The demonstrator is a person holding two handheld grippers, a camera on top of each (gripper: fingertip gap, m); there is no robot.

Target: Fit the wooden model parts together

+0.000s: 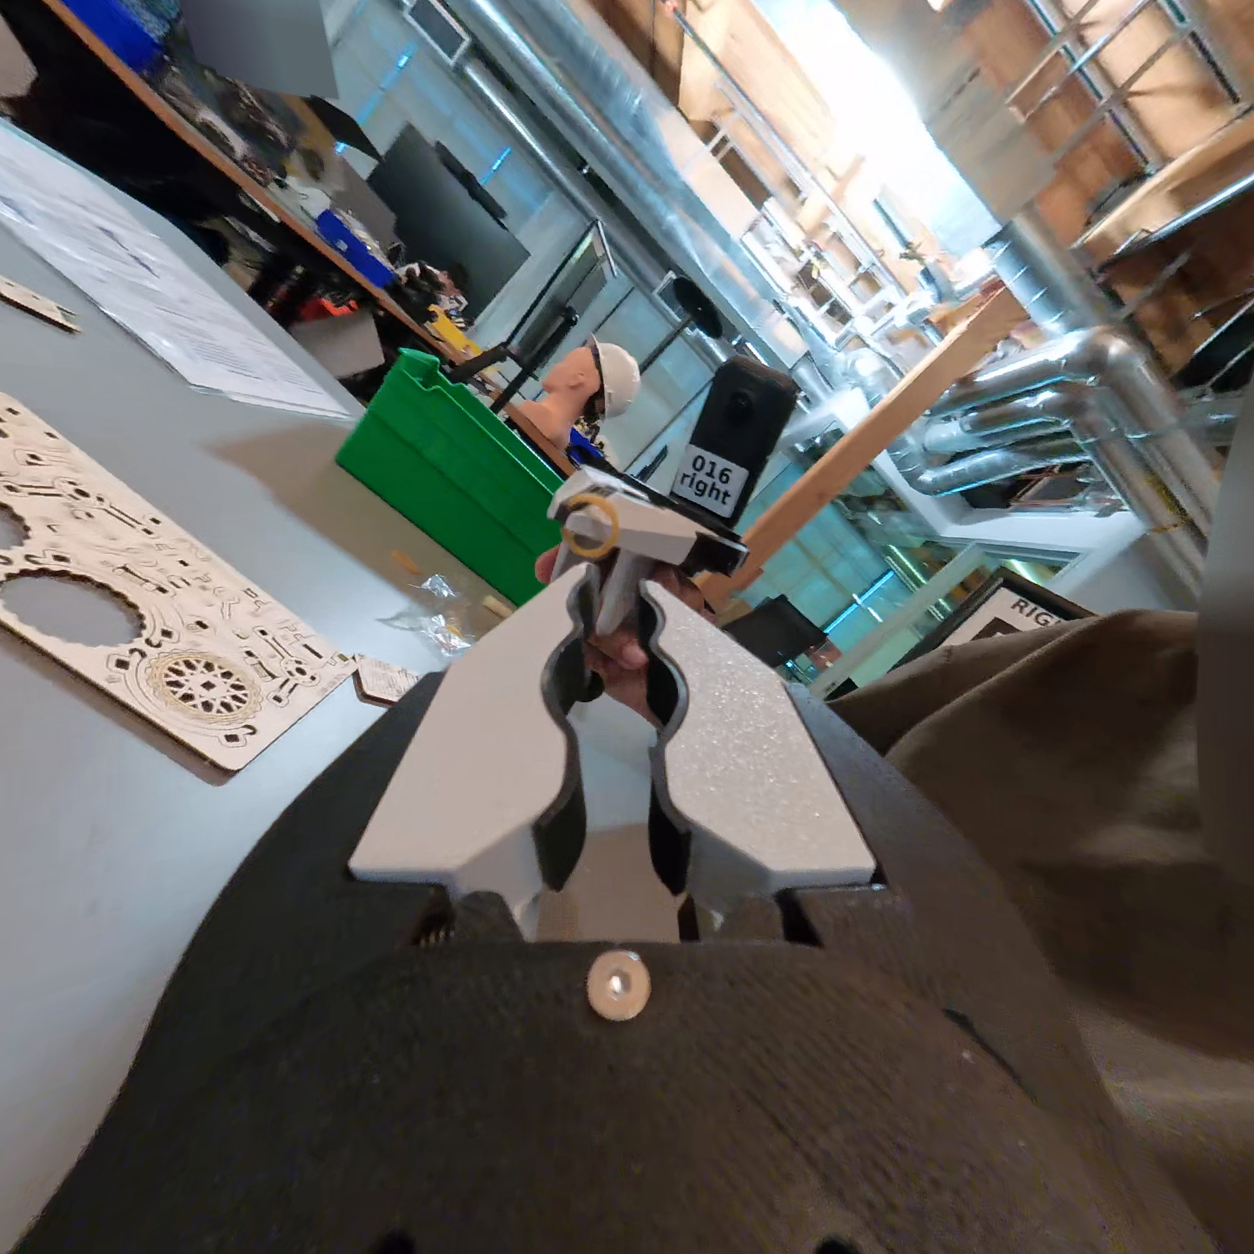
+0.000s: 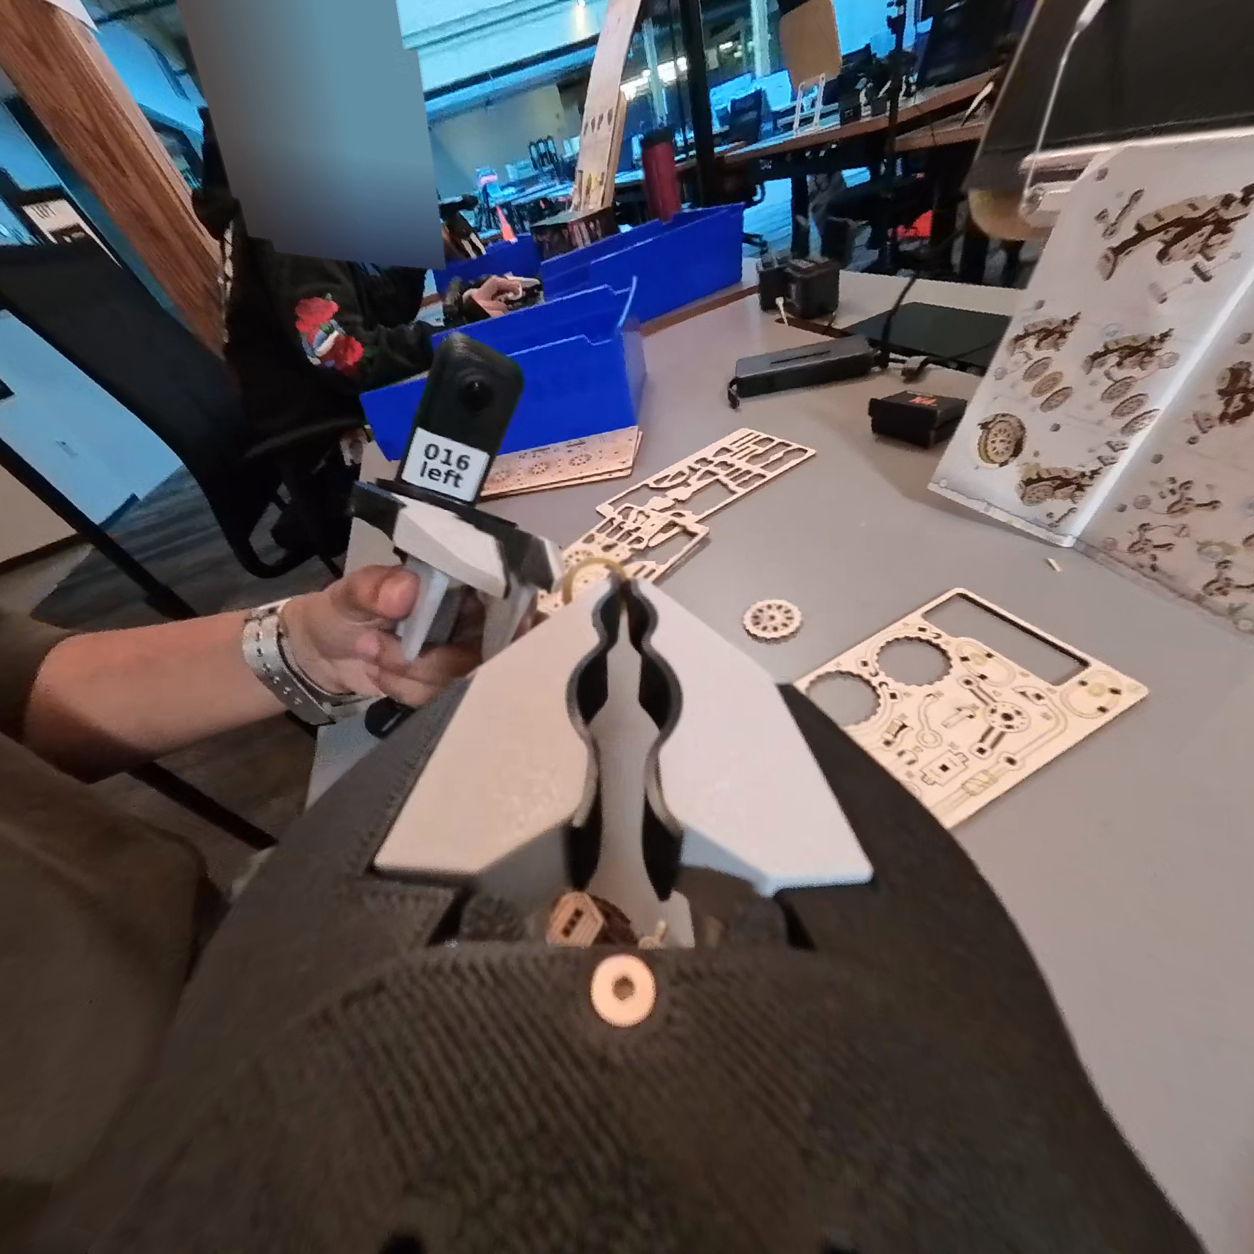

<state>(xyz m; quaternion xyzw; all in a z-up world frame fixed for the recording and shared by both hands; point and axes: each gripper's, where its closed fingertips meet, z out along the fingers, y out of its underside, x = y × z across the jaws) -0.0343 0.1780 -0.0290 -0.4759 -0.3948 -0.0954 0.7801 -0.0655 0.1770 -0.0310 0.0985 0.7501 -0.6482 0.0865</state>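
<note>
My right gripper [image 2: 621, 589] is shut on a thin wooden ring [image 2: 592, 575], pinched at its fingertips. In the left wrist view the same ring [image 1: 590, 533] shows at the tip of the right gripper [image 1: 600, 526], straight ahead of my left gripper [image 1: 614, 585]. The left gripper is open with a narrow gap and holds nothing. It also shows in the right wrist view [image 2: 522, 577], held by a hand, its tips close to the ring. A small wooden assembly [image 2: 577, 919] shows below the base of the right fingers.
Laser-cut wooden sheets [image 2: 970, 706] [image 1: 136, 611] lie on the grey table, with a loose wooden gear [image 2: 771, 619] and more sheets [image 2: 706, 475]. An instruction booklet [image 2: 1119, 353] stands at the right. Blue bins [image 2: 563, 380] and a green bin [image 1: 448, 475] stand at the table's edge. My two grippers' fingertips are within a few centimetres of each other. Left tips and right tips are each some 15 centimetres from the loose wooden gear [image 2: 771, 619].
</note>
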